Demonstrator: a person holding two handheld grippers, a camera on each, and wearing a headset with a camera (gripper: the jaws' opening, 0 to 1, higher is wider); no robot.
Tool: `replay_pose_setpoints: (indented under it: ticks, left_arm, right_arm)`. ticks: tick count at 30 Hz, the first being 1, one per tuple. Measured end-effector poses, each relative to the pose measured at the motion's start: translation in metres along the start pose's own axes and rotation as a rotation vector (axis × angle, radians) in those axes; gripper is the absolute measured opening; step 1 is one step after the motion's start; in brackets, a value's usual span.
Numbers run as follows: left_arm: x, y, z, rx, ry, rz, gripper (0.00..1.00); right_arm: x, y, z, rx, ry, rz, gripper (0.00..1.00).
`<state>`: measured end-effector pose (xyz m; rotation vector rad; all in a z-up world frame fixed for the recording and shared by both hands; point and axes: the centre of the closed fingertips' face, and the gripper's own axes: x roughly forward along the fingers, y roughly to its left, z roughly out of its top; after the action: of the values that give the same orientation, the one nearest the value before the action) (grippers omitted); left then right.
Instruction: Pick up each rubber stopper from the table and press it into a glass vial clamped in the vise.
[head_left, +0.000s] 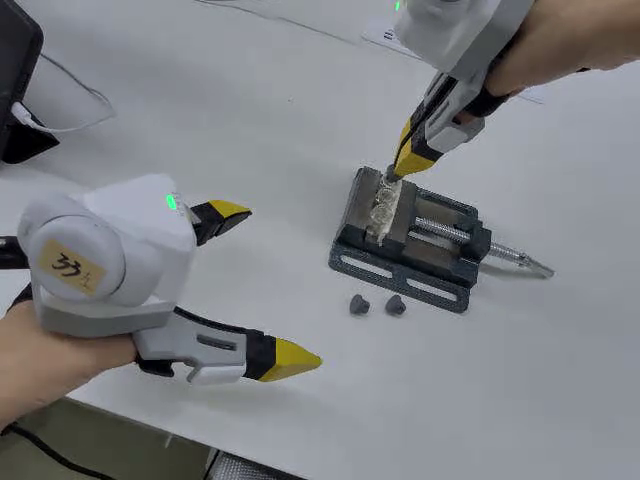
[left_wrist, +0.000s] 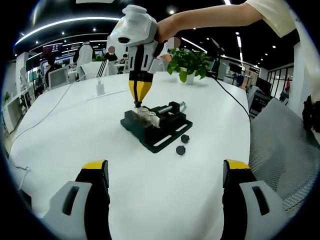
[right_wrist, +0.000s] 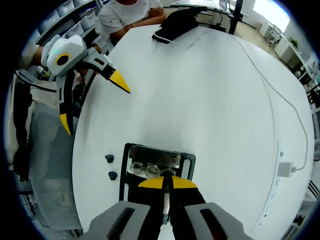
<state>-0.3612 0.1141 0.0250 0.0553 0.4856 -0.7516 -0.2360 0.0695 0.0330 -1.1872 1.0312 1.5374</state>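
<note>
The dark vise (head_left: 440, 262) sits out on the white table (head_left: 250, 120) with its screw handle (head_left: 515, 260) sticking out to one side, and a short row of glass vials (right_wrist: 145, 170) is clamped upright between its plates. The right gripper (head_left: 398, 172) comes down steeply from above. Its yellow-tipped jaws are closed together, with their points on the vial at the end of the row. I cannot tell whether a stopper is pinched between them, because the tips hide that spot. 2 grey rubber stoppers (head_left: 359, 303) lie loose on the table just beside the base of the vise, near each other but not touching. The left gripper (head_left: 262, 285) is held well apart from the vise, over the near side of the table. Its jaws are spread wide and have nothing between them. In the left gripper view, its 2 yellow tips rise at either side, with the vise and the 2 loose stoppers farther off between them. A black case (head_left: 15, 80) lies at the far corner of the table. A potted plant (left_wrist: 187, 62) stands beyond the vise at the table's far edge.
</note>
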Motion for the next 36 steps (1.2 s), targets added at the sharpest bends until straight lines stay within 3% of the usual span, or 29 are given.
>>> replay_pose_setpoints:
  ticks: [21,27,36]
  left_arm:
    - [0.006,-0.002,0.001,-0.012,-0.006,-0.015,0.94]
    - [0.01,0.0,0.0,-0.021,-0.008,-0.013,0.94]
    - [0.012,0.006,0.01,-0.025,-0.026,-0.005,0.93]
  right_arm:
    - [0.004,-0.003,-0.003,-0.025,0.014,-0.05,0.0]
    - [0.004,-0.007,-0.003,0.006,-0.017,-0.044,0.0]
    - [0.005,-0.005,-0.002,0.042,-0.02,-0.053,0.0]
